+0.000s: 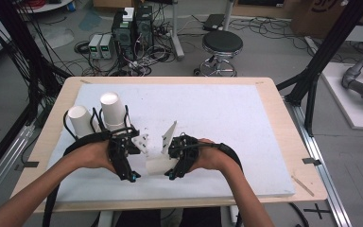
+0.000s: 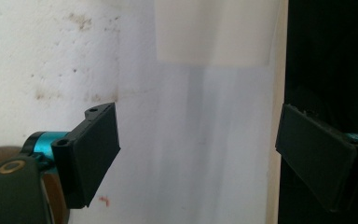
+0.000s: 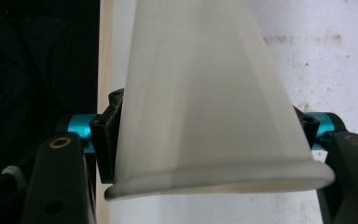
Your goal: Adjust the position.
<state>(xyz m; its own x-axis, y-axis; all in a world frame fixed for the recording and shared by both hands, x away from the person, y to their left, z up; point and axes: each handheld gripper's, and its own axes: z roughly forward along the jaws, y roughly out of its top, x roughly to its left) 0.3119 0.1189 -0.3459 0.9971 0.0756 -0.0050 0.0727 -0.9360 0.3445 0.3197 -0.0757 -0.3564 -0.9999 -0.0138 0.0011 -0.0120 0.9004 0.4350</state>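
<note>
A white paper cup (image 1: 158, 164) lies on its side just above the white board, near the table's front middle. My right gripper (image 1: 168, 163) is shut on it; in the right gripper view the cup (image 3: 205, 107) sits between both pads with its rolled rim toward the camera. My left gripper (image 1: 134, 163) faces the cup's narrow end from the left and is open. In the left gripper view the jaws (image 2: 196, 121) stand wide apart with nothing between them, and the cup's end (image 2: 212, 32) lies a little ahead.
Two more white paper cups stand upside down at the back left of the board, one (image 1: 80, 120) beside the other (image 1: 112, 109). The white board (image 1: 227, 123) lies on a wooden table (image 1: 283, 127). On the floor beyond are a stool (image 1: 222, 45), computer boxes (image 1: 132, 28) and cables.
</note>
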